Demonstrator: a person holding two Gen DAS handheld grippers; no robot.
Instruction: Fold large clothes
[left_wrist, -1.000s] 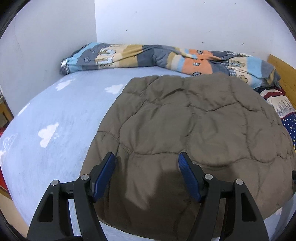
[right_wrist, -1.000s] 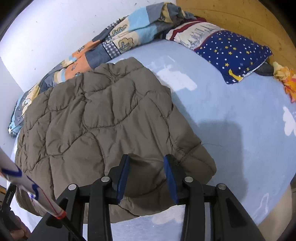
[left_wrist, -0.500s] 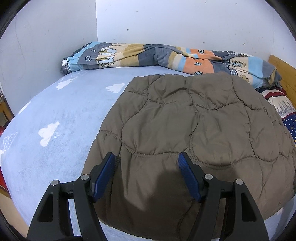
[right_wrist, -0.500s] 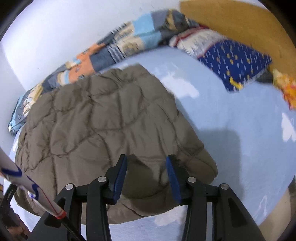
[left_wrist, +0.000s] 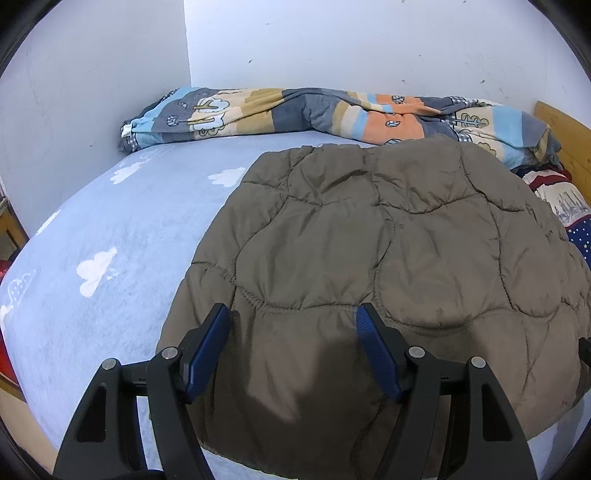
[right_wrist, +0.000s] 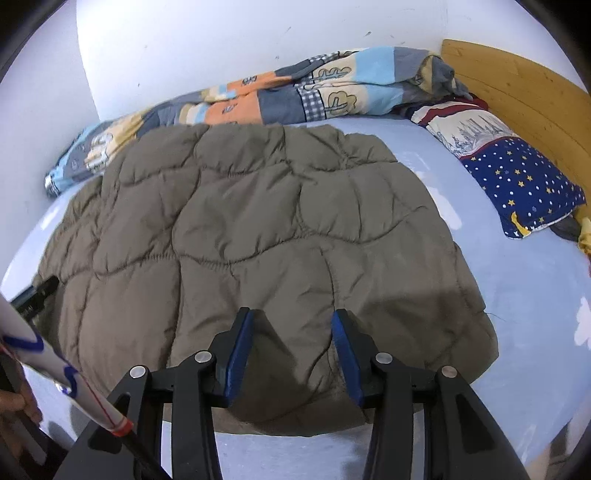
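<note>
A brown quilted jacket (left_wrist: 388, 266) is spread flat on a light blue bedsheet (left_wrist: 110, 229) printed with white clouds. In the right wrist view the same jacket (right_wrist: 258, 236) is seen lying across the middle of the bed, its near hem close to the bed edge.

The left gripper (left_wrist: 291, 321) is held above the near hem of the jacket, blue-padded fingers spread wide, nothing between them. Whether the fingertips touch the fabric cannot be told. A shadow of the gripper is cast on the fabric just below it.

The right gripper (right_wrist: 291, 325) is likewise held over the near part of the jacket, fingers parted at a moderate width, nothing gripped.

A patchwork duvet (left_wrist: 332, 114) in blue, orange, grey and cream is bunched along the white wall at the far side of the bed; the jacket's far edge lies just beside it. A navy star-patterned pillow (right_wrist: 517, 184) is seen to the right, near a wooden headboard (right_wrist: 517, 85), well apart from the jacket.
</note>
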